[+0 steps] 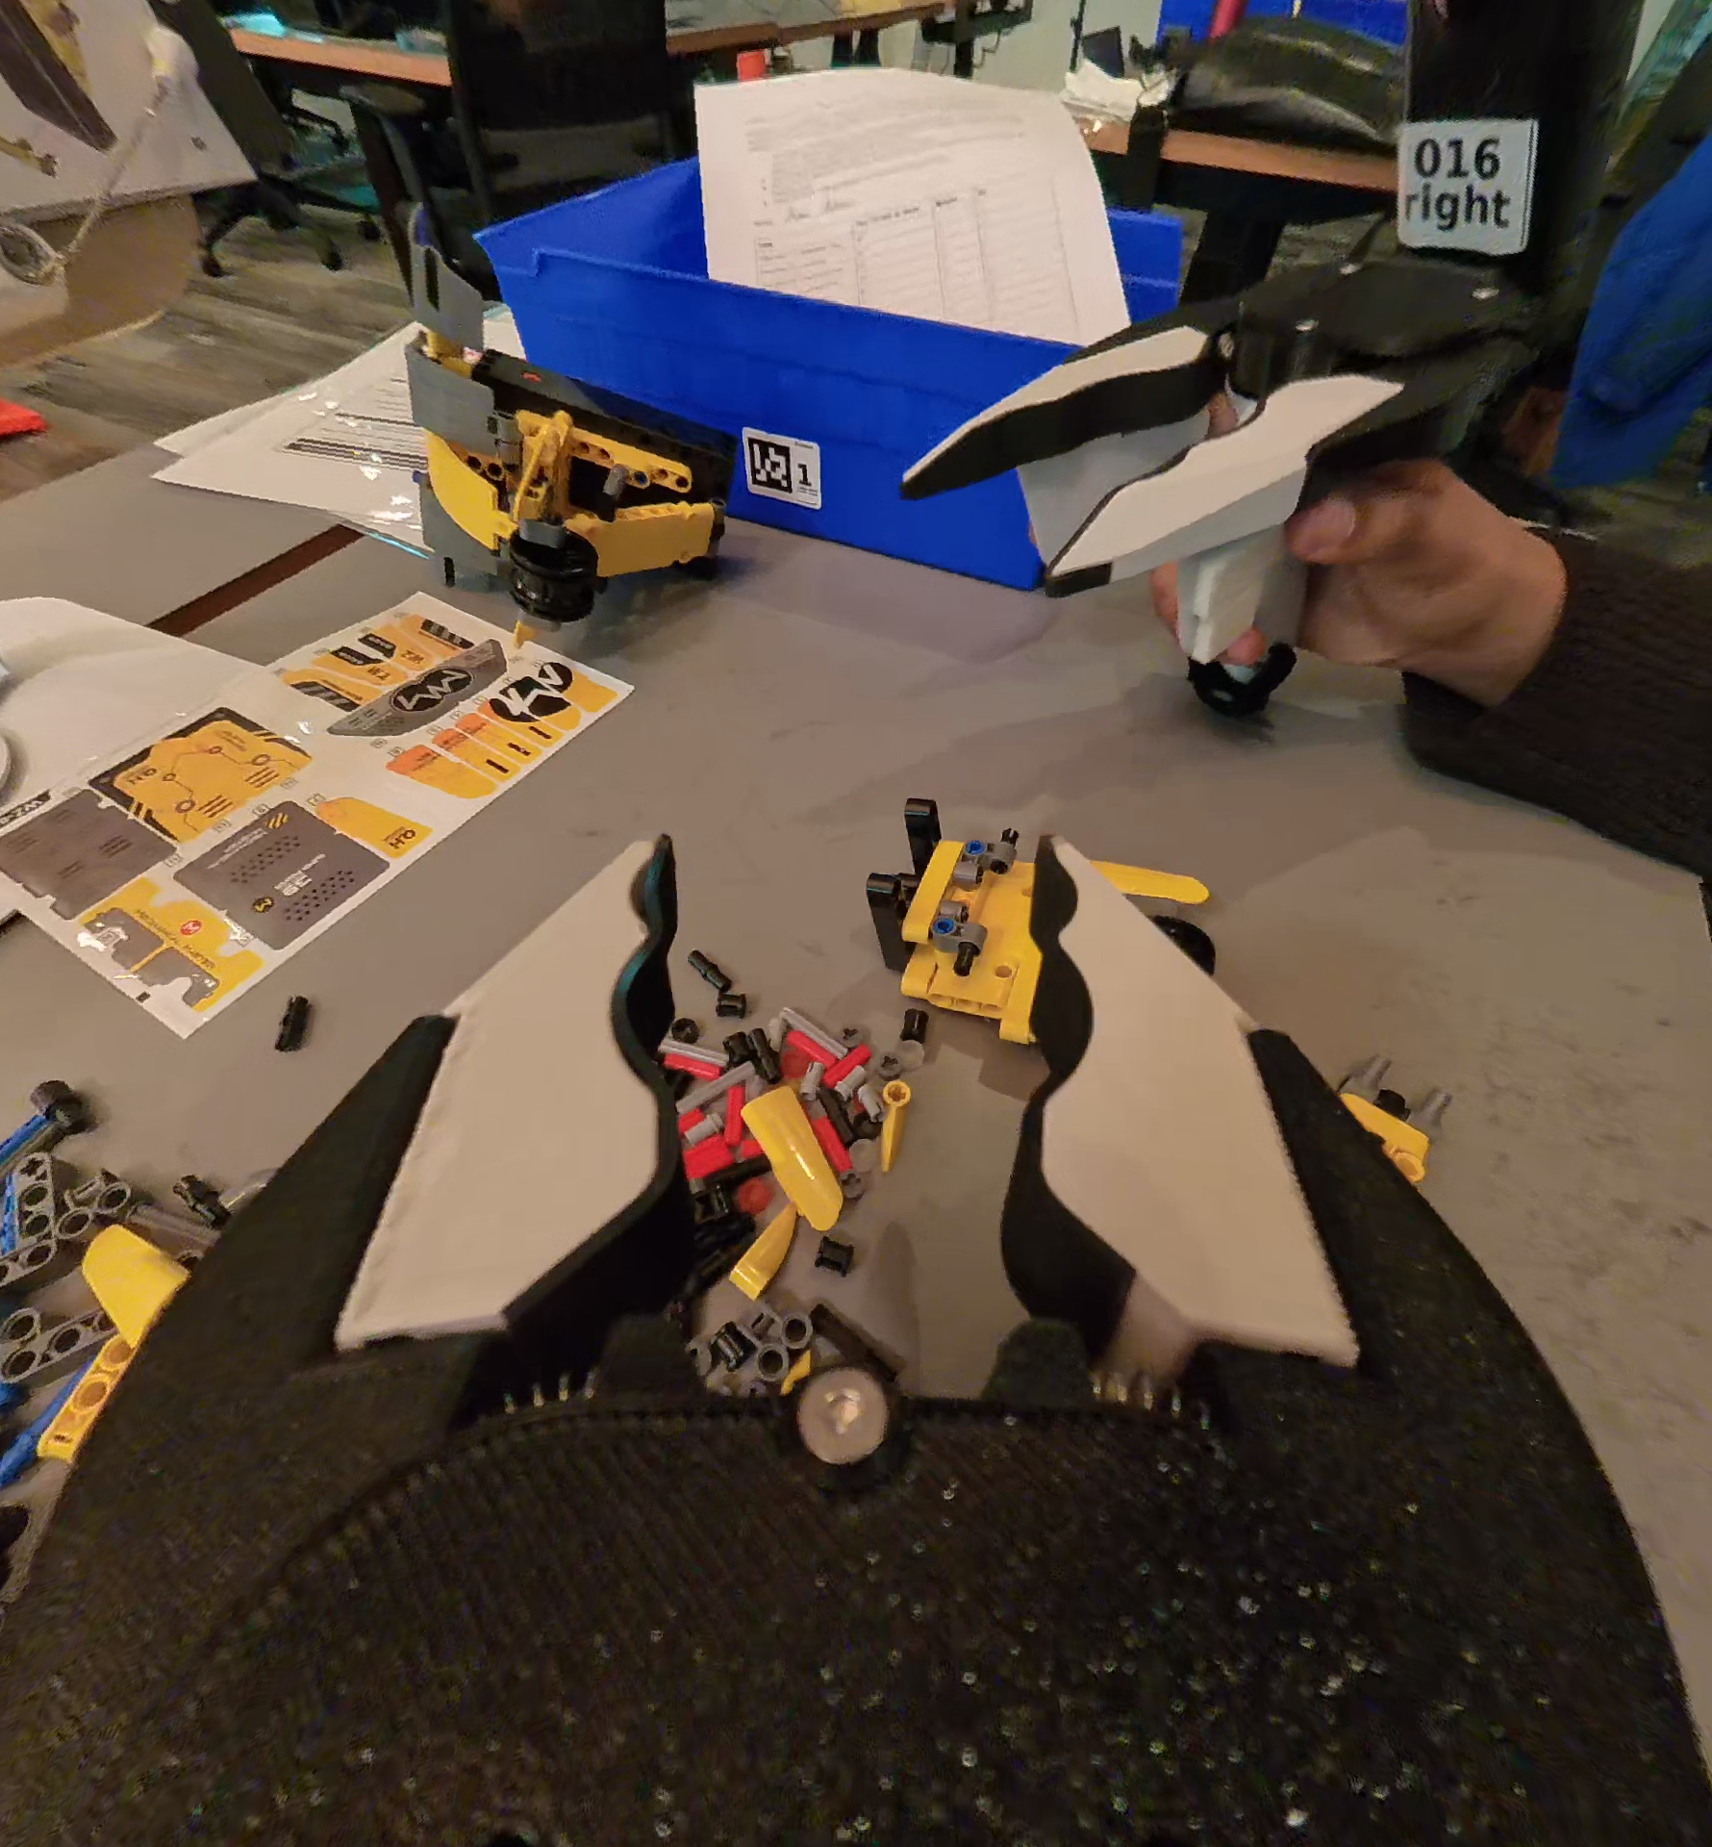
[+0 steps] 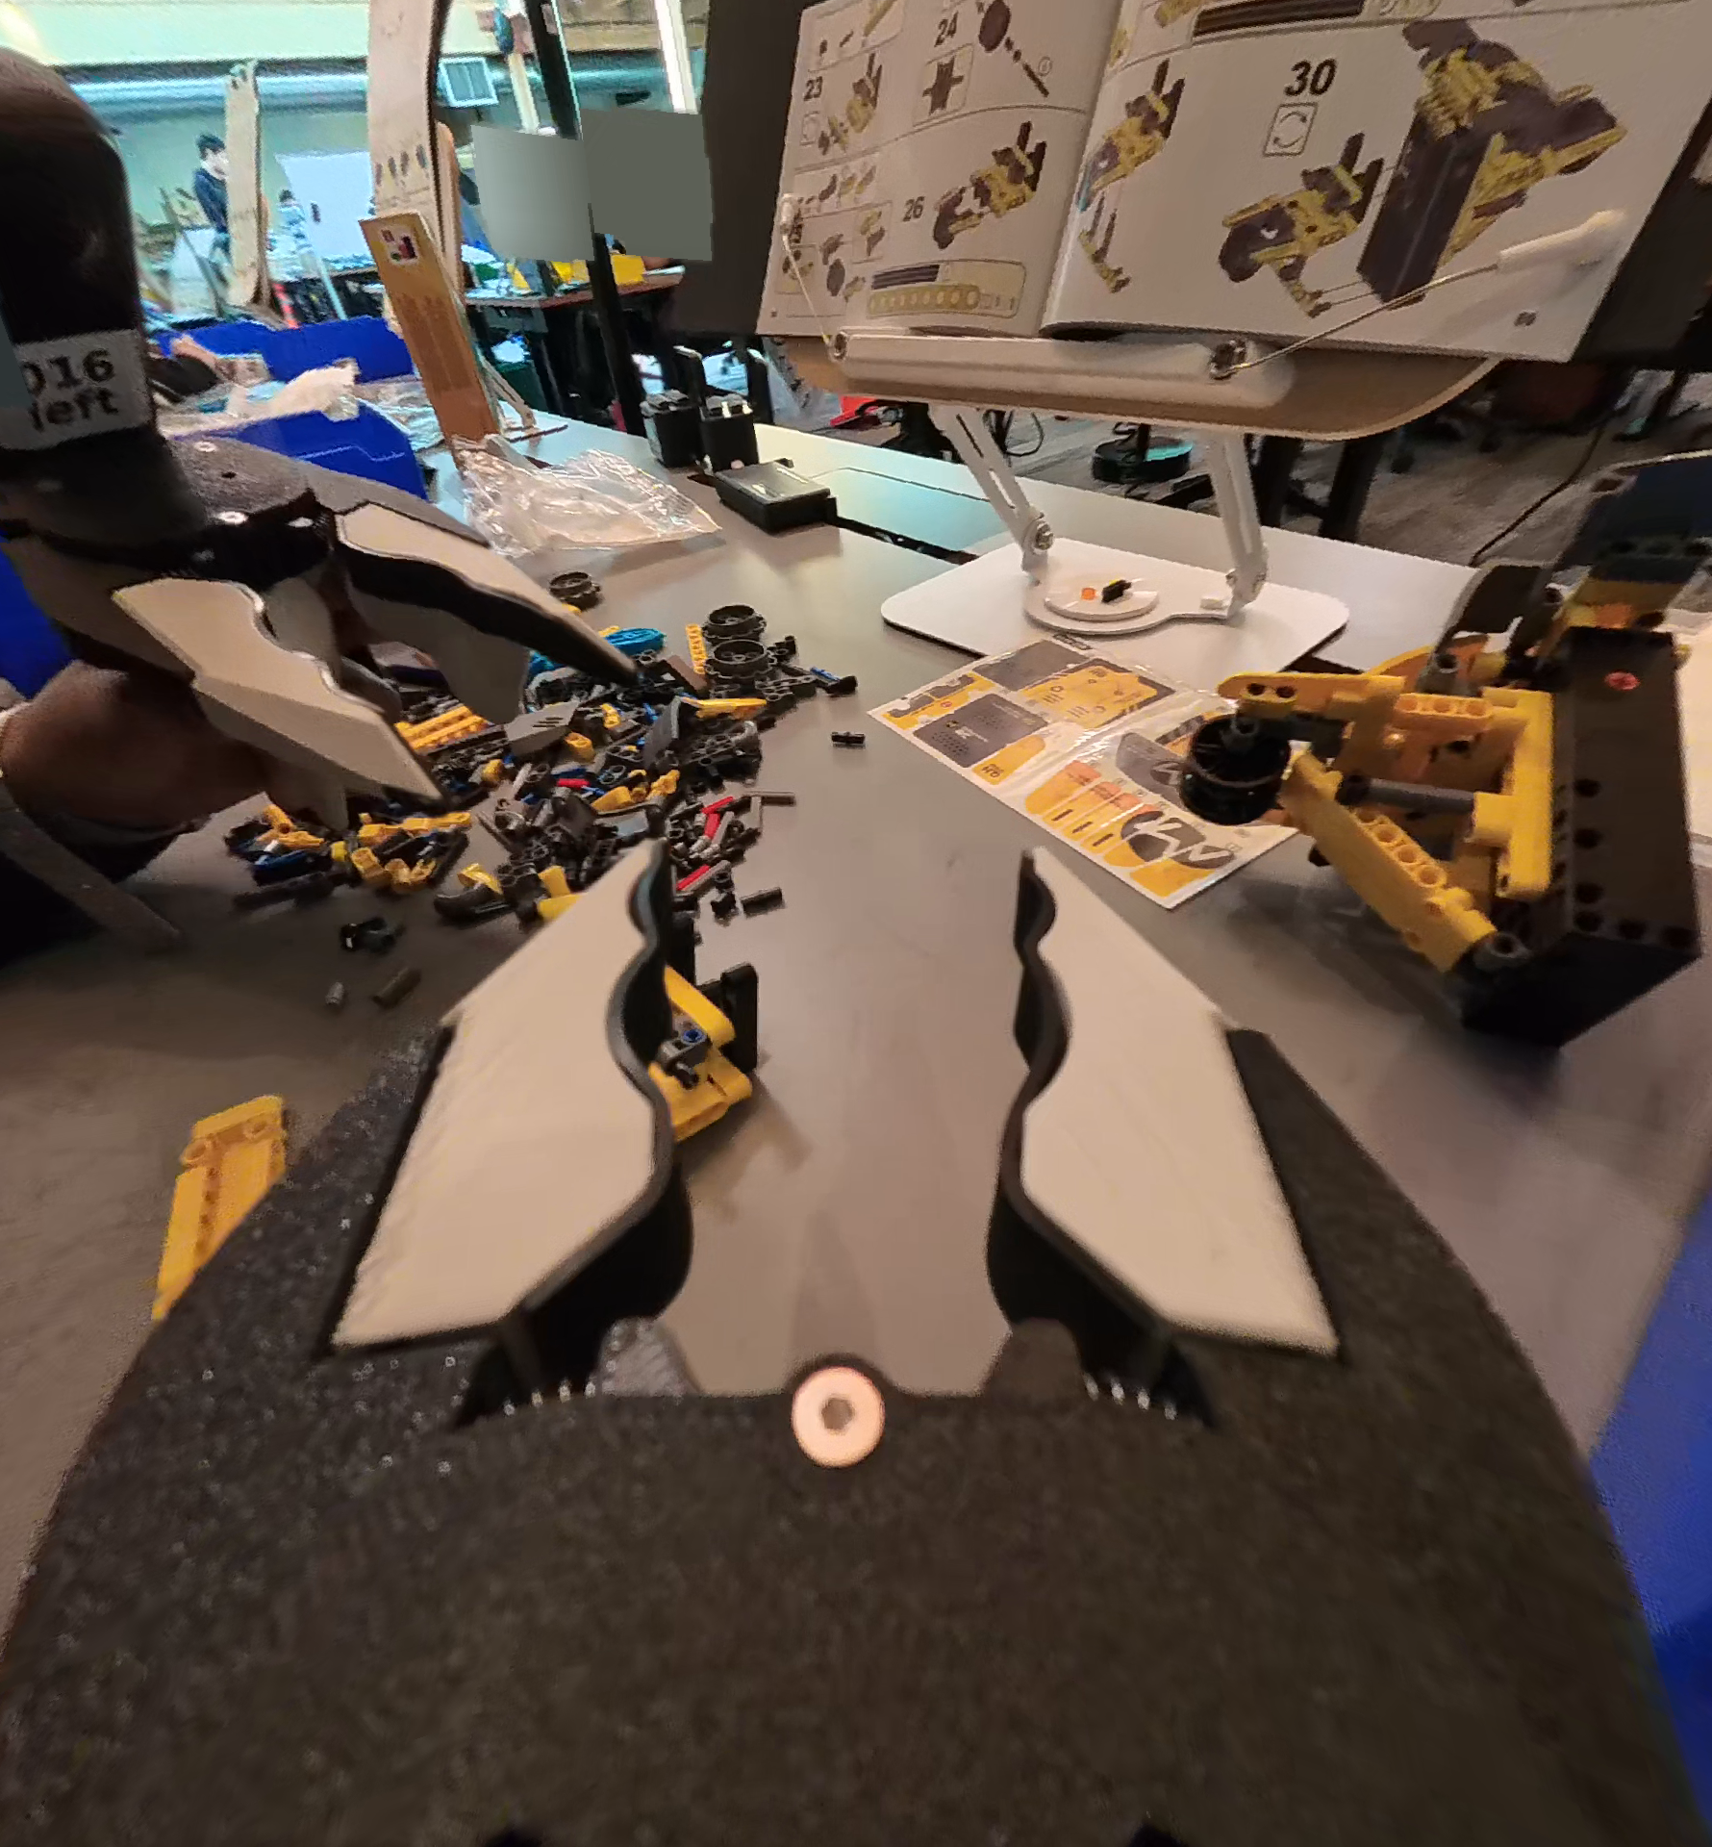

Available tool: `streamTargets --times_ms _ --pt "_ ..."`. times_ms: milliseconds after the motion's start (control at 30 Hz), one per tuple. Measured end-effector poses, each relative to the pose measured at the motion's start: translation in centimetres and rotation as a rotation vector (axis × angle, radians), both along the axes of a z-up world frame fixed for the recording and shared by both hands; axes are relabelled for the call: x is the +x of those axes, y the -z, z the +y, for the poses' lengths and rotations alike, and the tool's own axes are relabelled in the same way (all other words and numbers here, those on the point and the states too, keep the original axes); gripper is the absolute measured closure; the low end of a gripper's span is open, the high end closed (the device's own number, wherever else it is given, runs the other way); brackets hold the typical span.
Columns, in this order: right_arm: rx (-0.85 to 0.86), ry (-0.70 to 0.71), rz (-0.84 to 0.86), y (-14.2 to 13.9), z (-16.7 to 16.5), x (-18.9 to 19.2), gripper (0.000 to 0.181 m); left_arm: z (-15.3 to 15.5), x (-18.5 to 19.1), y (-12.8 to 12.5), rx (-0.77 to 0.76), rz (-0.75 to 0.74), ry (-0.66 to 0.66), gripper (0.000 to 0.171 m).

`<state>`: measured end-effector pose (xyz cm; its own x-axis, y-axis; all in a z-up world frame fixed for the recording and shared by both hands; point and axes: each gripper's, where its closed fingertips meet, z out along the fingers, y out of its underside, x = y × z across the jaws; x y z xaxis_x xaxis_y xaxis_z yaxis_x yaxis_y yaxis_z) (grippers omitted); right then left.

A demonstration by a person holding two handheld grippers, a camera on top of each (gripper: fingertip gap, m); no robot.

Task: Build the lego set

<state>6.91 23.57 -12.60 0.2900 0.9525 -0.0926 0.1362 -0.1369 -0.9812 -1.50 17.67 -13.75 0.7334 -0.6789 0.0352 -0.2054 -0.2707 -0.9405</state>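
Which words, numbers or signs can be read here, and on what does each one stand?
I do not copy writing; these bear it:
White label on the black right gripper.
Second white label on the black left gripper.
White square tag on the blue plastic bin.
Yellow-grey sticker sheet: too small.
Open paper instruction booklet.
White printed sheet: blurred.

The left gripper (image 1: 852, 850) is wide open over a little pile of red, black and yellow pins (image 1: 787, 1109) on the grey tabletop (image 1: 932, 700). The right gripper (image 2: 847, 860) is open too, holding nothing, just beside a small yellow and black block piece (image 2: 707, 1049).
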Motion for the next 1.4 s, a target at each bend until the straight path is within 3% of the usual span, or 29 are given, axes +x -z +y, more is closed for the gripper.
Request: streamTargets --times_ms 200,667,1400 --pt "0.055 0.068 -0.013 -0.2 1.3 0.9 0.117 -0.2 0.5 0.4 -0.001 0.021 0.013 0.101" --pt "-0.141 0.008 0.178 -1.8 1.3 1.6 0.116 -0.6 1.3 0.2 -0.004 -0.004 0.041 0.100" --pt "-0.069 -0.034 0.100 -1.5 0.0 0.8 0.116 -0.6 1.9 1.9 -0.064 0.011 0.076 0.097"
